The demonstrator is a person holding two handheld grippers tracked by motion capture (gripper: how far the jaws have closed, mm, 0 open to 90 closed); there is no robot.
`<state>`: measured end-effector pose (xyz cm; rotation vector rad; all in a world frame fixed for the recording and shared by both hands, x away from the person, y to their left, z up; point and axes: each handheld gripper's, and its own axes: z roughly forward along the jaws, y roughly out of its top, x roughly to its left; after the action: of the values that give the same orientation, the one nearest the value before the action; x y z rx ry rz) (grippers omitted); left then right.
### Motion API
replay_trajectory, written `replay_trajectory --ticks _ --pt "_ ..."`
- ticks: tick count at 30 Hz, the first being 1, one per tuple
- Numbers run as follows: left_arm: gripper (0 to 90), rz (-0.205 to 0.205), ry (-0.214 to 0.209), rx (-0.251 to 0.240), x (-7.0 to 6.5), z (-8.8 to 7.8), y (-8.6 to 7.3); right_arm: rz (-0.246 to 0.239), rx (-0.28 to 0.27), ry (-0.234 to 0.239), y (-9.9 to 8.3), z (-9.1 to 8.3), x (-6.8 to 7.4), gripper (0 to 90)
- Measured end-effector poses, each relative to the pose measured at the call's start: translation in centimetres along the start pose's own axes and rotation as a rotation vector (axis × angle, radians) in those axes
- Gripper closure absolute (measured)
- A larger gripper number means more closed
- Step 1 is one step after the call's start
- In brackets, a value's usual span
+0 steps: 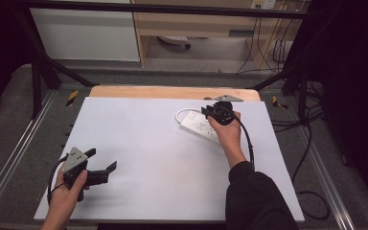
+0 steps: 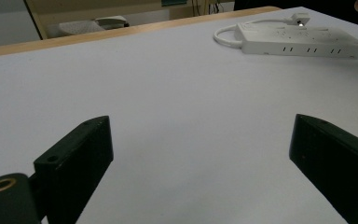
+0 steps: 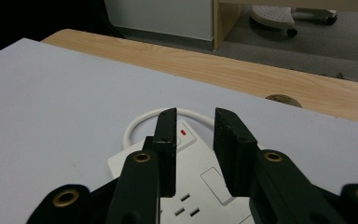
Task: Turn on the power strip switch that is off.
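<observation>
Two black fingers (image 3: 168, 140) rose from bottom centre, slightly parted over white power strip (image 3: 186, 186), red-marked switch (image 3: 186, 134) between them; wooden tabletop (image 3: 242, 77) edge behind.

A: Where is free room found on the white board (image 1: 139, 143)?
B: From its left edge to the middle.
A: And what is blocked?
B: The far right corner, by the power strip (image 1: 199, 125) and its looped cable (image 1: 182, 112).

surface: white table (image 1: 139, 143) | on it: white power strip (image 1: 199, 125), flat
</observation>
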<state>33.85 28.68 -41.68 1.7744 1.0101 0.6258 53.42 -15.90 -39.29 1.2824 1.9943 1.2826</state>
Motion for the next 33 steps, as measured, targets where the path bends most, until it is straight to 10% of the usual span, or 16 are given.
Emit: replay_trajectory --ticks 33 --pt "6.1 0.002 0.003 0.004 0.0 0.0 -0.1 0.004 -0.007 0.022 0.4 -4.1 0.2 31.6"
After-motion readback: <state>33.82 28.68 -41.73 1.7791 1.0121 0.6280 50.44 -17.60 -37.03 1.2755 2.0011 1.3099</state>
